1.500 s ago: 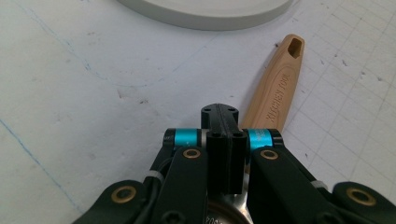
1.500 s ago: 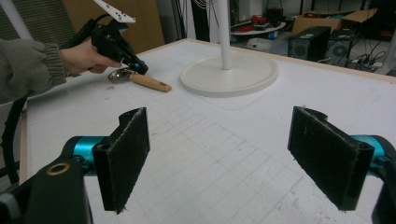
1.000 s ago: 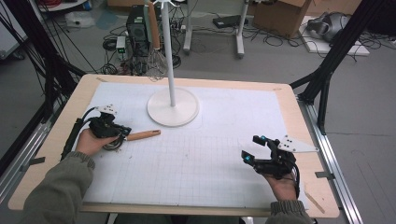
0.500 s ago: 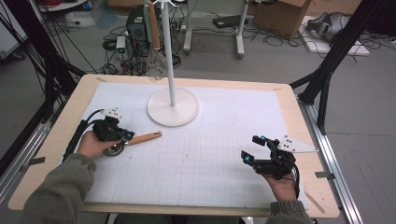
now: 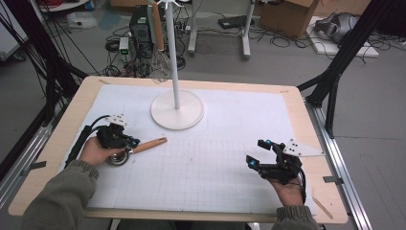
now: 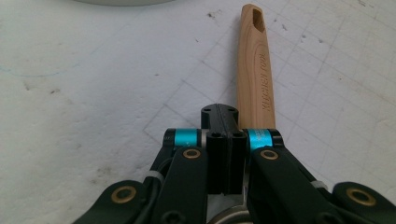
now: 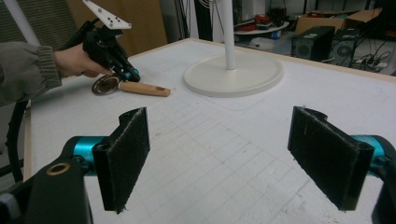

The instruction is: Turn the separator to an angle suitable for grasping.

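A: Start on the left gripper (image 5: 125,142). Its jaws are right together, pads face to face, no gap between them in the left gripper view (image 6: 219,140).

B: Is it holding anything?

A: Hard to call. The jaws sit low over the strainer (image 5: 125,152), right where its wooden handle (image 5: 149,143) meets the round metal bowl (image 5: 117,158), but I cannot tell whether anything is pinched between the pads. In the left gripper view the handle runs out past the jaws, just beside them, with a slot near its far end.

B: And where does that strainer lie?

A: Flat on the white mat (image 5: 206,167), on the left side of the table (image 5: 306,110), handle pointing toward the middle. From the right gripper view you see it too (image 7: 128,87), with the left gripper (image 7: 128,73) down on it.

B: Over to the other hand.

A: The right gripper (image 5: 256,152) stands wide open, nothing between its pads (image 7: 128,154), held just above the mat near the front right corner, well apart from the strainer.

B: Anything beyond?

A: A white stand (image 5: 177,109) with a round base sits at the back centre of the mat, near the handle's tip but not touching. A whisk (image 5: 160,62) with a wooden grip hangs from its top.
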